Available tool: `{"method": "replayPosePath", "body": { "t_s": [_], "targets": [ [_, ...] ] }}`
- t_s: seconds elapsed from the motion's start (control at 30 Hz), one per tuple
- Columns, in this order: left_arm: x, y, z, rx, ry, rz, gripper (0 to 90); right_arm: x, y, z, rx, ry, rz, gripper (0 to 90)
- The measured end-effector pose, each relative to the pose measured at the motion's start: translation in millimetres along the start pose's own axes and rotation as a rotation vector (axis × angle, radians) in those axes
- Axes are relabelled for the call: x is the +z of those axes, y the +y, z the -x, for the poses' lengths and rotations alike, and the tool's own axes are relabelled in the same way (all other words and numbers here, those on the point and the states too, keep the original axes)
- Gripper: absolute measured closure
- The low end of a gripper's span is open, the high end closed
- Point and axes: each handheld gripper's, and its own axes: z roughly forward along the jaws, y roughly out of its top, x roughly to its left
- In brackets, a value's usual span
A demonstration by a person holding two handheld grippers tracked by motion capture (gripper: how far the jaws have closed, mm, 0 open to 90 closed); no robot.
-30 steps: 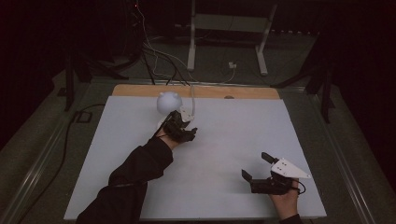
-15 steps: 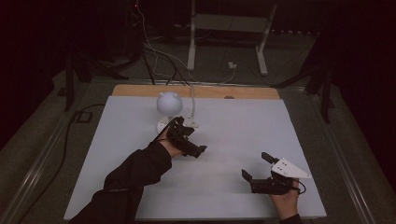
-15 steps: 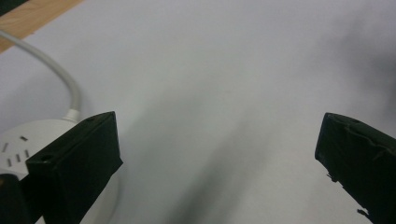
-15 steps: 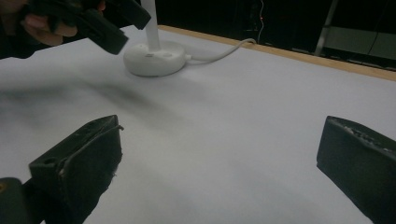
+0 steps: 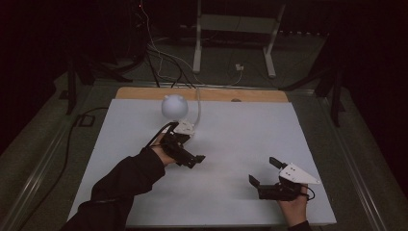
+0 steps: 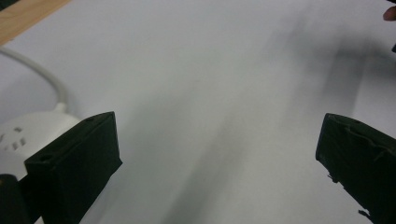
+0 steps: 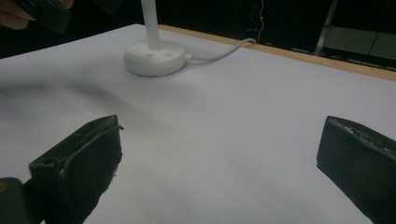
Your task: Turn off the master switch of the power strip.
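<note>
A white desk lamp stands at the table's back left, with a round head (image 5: 174,106) over a flat round base (image 5: 184,128). My left gripper (image 5: 192,156) hovers just in front of the base, open and holding nothing. In the left gripper view the base (image 6: 28,135) lies beside the left jaw, and only bare table shows between the jaws of that gripper (image 6: 217,154). My right gripper (image 5: 263,171) rests near the front right, open and holding nothing. The right gripper view shows the lamp base (image 7: 154,57) and its stem (image 7: 150,21) far ahead of the gripper (image 7: 219,163).
The lamp's white cable (image 7: 224,50) runs from the base toward the wooden strip (image 5: 202,94) at the table's back edge. A white sheet (image 5: 250,130) covers the table. Behind it are a metal stand (image 5: 231,29) and loose cables on a dark floor.
My left gripper has drawn back from the lamp base toward the near side and a little to the right. The right gripper has stayed put.
</note>
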Motion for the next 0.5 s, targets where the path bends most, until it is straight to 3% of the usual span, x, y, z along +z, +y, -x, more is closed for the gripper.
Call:
{"method": "replayPosePath", "body": {
  "t_s": [0.5],
  "targets": [
    [-35.8,-45.4,-6.5,-0.045,0.094,-0.003,0.4,1.4,-0.2,-1.5,-0.004,-0.002,-0.009,0.0]
  ]
}}
